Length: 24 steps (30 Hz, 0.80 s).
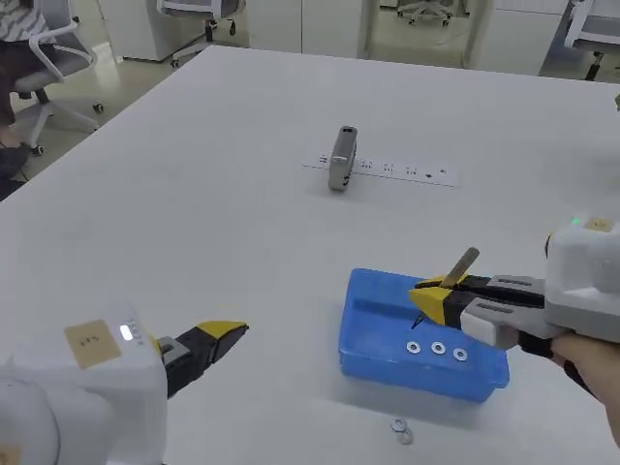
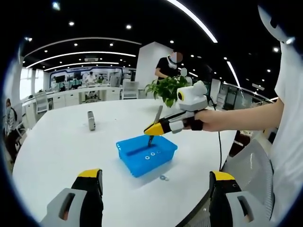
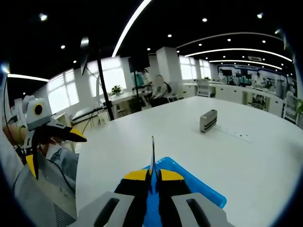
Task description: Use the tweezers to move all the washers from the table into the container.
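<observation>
Head view is showing the right gripper (image 1: 426, 298) reaching in from the right edge, its jaws closing tight on the tweezers (image 1: 461, 264), whose tan end is sticking up and to the right while the dark tip is pointing down into the blue container (image 1: 368, 334) at lower centre. Three washers (image 1: 438, 348) are lying in a row inside the container, and loose washers (image 1: 400, 426) are sitting on the white table (image 1: 194, 194) just below its near wall. The left gripper (image 1: 225, 339) is hovering at lower left, well apart from the container. A grey device (image 1: 342, 157) is standing on a white power strip (image 1: 407, 171) in the upper middle. Left gripper view is showing that gripper's own jaws spreading wide with nothing between them, the container sitting at centre and the right gripper hanging over its far edge with the tweezers. Right gripper view is showing its jaws pressing together on the thin tweezers at bottom centre, the blue container lying directly beneath, and the left gripper showing at the left edge.
</observation>
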Tool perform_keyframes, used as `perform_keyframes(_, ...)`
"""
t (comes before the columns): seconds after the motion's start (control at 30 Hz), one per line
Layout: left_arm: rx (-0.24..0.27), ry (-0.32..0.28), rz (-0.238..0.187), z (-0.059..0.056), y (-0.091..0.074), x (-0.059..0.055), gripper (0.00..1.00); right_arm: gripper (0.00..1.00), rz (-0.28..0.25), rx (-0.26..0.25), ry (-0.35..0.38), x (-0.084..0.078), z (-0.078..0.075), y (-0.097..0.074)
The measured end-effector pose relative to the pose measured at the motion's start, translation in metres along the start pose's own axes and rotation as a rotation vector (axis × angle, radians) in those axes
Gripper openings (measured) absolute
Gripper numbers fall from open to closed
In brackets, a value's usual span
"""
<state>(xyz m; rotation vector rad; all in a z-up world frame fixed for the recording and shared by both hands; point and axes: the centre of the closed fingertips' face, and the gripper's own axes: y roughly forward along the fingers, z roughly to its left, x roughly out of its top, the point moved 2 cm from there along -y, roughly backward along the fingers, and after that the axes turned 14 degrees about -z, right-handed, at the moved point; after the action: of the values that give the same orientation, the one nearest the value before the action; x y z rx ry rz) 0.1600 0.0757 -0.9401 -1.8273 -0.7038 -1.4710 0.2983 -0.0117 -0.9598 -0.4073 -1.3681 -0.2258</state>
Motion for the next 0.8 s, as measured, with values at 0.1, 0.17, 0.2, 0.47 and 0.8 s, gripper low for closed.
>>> perform_keyframes(0.1, 0.001, 0.002, -0.003, 0.0, 0.0, 0.001, 0.95, 0.04, -0.022, 0.003, -0.006, 0.006, 0.004, -0.002)
perform_keyframes(0.17, 0.004, 0.001, -0.006, 0.0, -0.001, 0.001, 0.95, 0.04, -0.028, 0.01, -0.002, 0.009, 0.009, -0.004)
perform_keyframes(0.2, 0.005, 0.0, -0.006, 0.0, -0.001, 0.001, 0.95, 0.04, -0.03, 0.012, -0.003, 0.009, 0.011, -0.005)
perform_keyframes(0.47, 0.01, -0.002, 0.0, -0.002, -0.005, -0.002, 0.95, 0.04, -0.035, 0.032, -0.001, 0.009, 0.028, -0.016)
perform_keyframes(0.8, 0.008, -0.003, 0.0, -0.004, -0.004, -0.002, 0.95, 0.04, -0.006, 0.06, 0.06, -0.012, 0.044, -0.022)
